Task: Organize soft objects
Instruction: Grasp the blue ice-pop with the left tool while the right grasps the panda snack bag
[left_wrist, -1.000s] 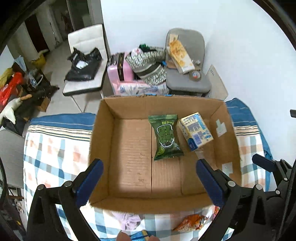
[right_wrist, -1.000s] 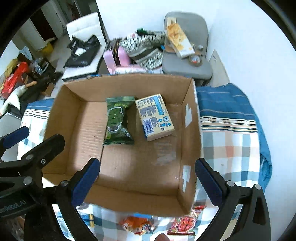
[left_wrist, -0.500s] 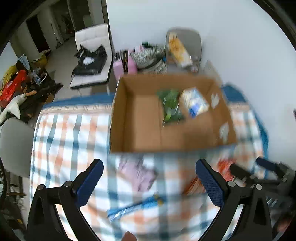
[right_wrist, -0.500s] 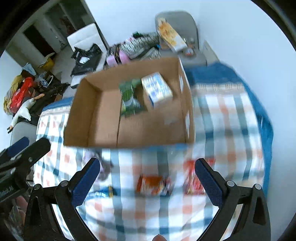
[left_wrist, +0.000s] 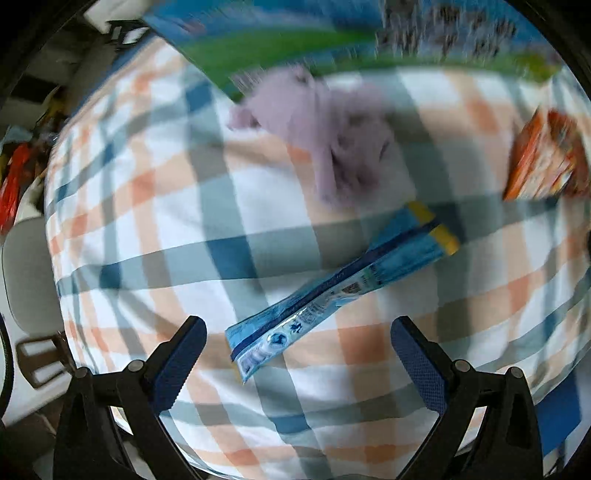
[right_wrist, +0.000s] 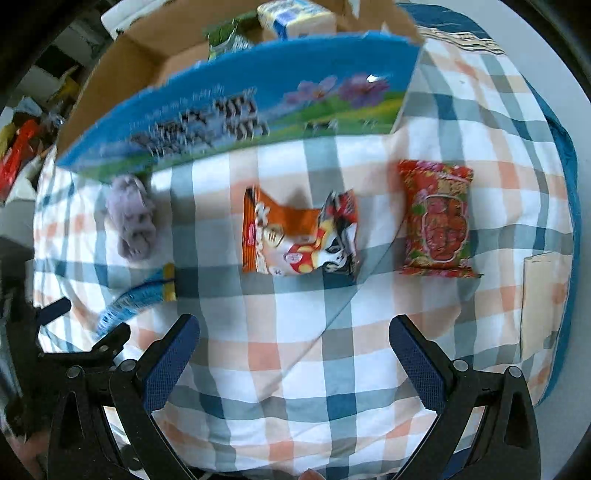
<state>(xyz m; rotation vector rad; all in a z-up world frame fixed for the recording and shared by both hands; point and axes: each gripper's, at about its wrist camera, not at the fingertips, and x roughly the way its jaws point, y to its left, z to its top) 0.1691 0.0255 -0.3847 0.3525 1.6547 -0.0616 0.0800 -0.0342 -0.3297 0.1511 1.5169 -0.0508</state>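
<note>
Sachet (left_wrist: 340, 291) lies diagonal (yellow end up-right); both tongs (left_wrist: 297, 354) (right_wrist: 293, 350) spread wide, empty.

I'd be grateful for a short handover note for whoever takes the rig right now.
Left gripper: open, empty, over the blue stick pack.
Right gripper: open, empty, over the cloth in front of the orange bag.
Done: green pack and carton lie in the box.
Left on the cloth: blue stick pack, purple plush, orange bag, red bag.
</note>
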